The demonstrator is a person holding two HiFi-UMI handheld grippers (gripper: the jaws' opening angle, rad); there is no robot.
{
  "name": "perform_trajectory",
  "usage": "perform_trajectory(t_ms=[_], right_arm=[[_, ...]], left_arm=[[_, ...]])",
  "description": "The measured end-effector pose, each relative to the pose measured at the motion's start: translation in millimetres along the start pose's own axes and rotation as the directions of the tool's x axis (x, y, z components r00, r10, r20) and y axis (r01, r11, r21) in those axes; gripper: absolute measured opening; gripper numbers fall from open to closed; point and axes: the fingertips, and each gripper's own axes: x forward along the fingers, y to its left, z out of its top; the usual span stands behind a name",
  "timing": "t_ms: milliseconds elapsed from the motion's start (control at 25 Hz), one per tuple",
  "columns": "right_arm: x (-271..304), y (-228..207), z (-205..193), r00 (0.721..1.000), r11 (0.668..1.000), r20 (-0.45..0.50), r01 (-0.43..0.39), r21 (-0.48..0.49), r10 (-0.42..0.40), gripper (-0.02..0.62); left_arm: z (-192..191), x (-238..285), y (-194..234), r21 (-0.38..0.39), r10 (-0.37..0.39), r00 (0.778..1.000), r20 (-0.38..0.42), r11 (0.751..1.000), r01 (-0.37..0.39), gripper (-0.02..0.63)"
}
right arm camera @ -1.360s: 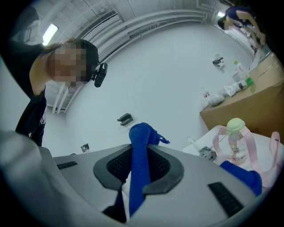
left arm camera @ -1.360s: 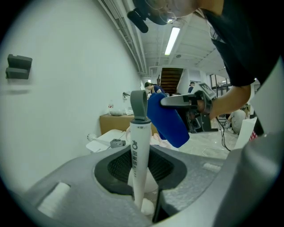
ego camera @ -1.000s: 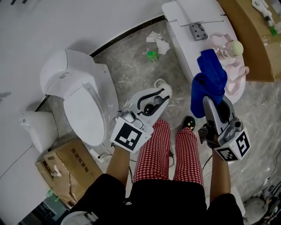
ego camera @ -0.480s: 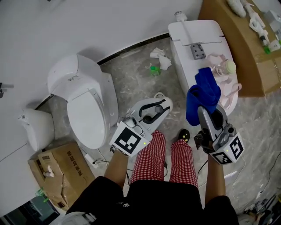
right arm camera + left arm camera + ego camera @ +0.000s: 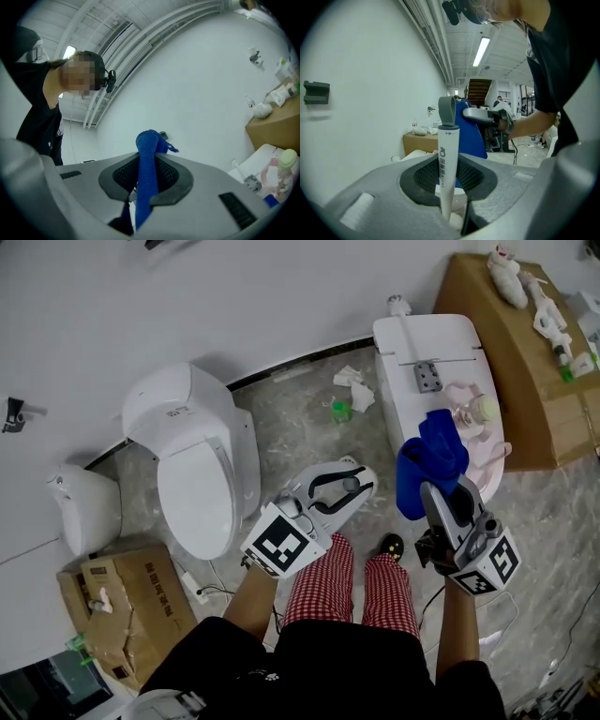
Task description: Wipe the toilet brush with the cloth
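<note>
Between the jaws of the left tool (image 5: 449, 197), a white plastic toilet brush handle with a grey loop at its end (image 5: 447, 154) is pinched, the loop end sticking out past the jaws. In the right tool (image 5: 140, 187), a blue terry cloth (image 5: 146, 164) is clamped, its bunched end standing out beyond the pads. Both tools are held above red checked trousers (image 5: 328, 587), with brush and cloth near each other but apart. A white toilet with a closed lid (image 5: 192, 484) is seen at the left on the grey stone floor (image 5: 291, 409).
</note>
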Motion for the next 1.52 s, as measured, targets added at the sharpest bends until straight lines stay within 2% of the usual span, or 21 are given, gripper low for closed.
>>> perform_trajectory(t_ms=[400,680,1040,1320,1520], right_arm=[[-5,17,41,0.994,0.996,0.064,-0.092,0.013,0.091,0.064],[4,37,60,0.98,0.98,0.034,-0.197,-0.04,0.199,0.064],[4,69,99,0.932,0.935,0.084,-0.348,-0.065,0.353,0.064],[-2,91,114,0.878,0.878,0.063,-0.467,-0.103,0.474,0.063],[-1,103,123,0.848,0.846,0.045,-0.521,-0.111,0.528,0.063]], left_arm=[[43,-3,-13,0.021,-0.031,0.999,0.031,0.999,0.031,0.091],[72,-9,-14,0.008,-0.037,0.998,0.057,0.999,0.037,0.091],[107,-20,-23,0.042,-0.037,0.997,0.073,0.999,0.034,0.091],[129,-31,-41,0.079,-0.076,0.994,0.074,0.994,0.07,0.091],[147,-35,-53,0.099,-0.087,0.993,0.085,0.992,0.079,0.091]])
